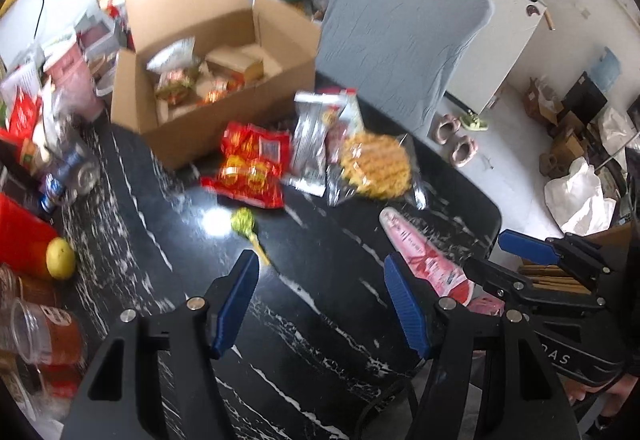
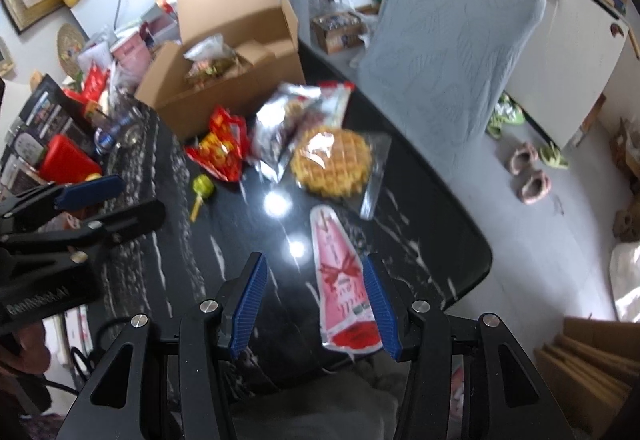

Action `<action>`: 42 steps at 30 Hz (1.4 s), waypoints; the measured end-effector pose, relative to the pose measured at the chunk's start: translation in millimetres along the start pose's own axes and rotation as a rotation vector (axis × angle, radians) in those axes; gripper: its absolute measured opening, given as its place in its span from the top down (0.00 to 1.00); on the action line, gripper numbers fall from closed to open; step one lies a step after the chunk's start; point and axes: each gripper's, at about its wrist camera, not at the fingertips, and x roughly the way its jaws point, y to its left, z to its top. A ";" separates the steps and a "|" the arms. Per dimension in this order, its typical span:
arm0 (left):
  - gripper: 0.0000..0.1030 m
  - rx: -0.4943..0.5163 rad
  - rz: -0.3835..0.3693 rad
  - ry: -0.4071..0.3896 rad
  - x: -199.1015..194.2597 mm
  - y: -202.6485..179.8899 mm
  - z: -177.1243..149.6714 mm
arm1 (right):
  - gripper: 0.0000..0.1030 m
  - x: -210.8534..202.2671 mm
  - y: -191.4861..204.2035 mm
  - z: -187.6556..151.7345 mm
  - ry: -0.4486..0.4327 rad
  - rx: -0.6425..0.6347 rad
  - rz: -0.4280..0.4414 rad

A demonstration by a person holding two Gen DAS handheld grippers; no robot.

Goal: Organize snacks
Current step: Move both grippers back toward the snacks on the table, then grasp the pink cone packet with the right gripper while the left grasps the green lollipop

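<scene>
Left gripper (image 1: 322, 306): jaws apart at a middling width, nothing between the pads, only bare black marble table (image 1: 168, 224) beneath. Far off to its left, at the table edge, a lemon (image 1: 60, 258) against a red container (image 1: 22, 240), with a clear plastic cup (image 1: 44, 332) nearer the camera. Just ahead of the left finger lies a green lollipop (image 1: 245, 226), stick pointing back toward the finger, not touching it. Further ahead and a little left, an open cardboard box (image 1: 208, 79) with snack packets already inside. Between box and gripper, a row of loose snacks: a red packet (image 1: 250, 169), then a silver packet (image 1: 314, 139), then a round waffle in clear wrap (image 1: 374, 165), each overlapping or touching its neighbour.

Beside the left gripper's right finger, a long pink packet (image 1: 424, 256) lies flat near the table's near-right corner.

Right gripper (image 2: 314, 306): jaws narrower, also empty. The pink packet (image 2: 342, 280) sits between its fingers, close against the right pad; cannot tell whether it touches. The waffle (image 2: 332, 163) is straight ahead beyond it. A grey chair (image 2: 448, 51) stands past the table's far right edge, slippers (image 2: 528, 175) on the floor to the right.
</scene>
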 end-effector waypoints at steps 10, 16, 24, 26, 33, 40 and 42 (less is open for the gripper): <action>0.37 -0.058 0.033 0.111 40.9 16.7 -15.7 | 0.51 62.4 -7.9 -18.4 0.143 -0.035 -0.028; 0.37 -0.104 0.049 0.149 56.6 31.1 -20.9 | 0.47 84.7 -11.4 -21.1 0.192 -0.041 -0.060; 0.37 -0.140 0.080 0.152 71.4 44.5 -13.6 | 0.43 98.5 -7.4 -18.7 0.204 -0.092 -0.157; 0.37 -0.145 0.091 0.145 74.5 47.2 -9.5 | 0.42 99.7 -5.0 -19.1 0.202 -0.104 -0.164; 0.37 -0.171 0.133 0.140 90.0 59.8 2.2 | 0.71 95.8 -8.1 -19.5 0.170 -0.113 -0.178; 0.37 -0.184 0.181 0.123 108.3 70.6 12.7 | 0.73 96.9 -21.6 -14.7 0.173 -0.076 -0.132; 0.37 -0.196 0.189 0.126 115.5 73.3 14.9 | 0.73 97.5 -23.8 -13.6 0.173 -0.077 -0.119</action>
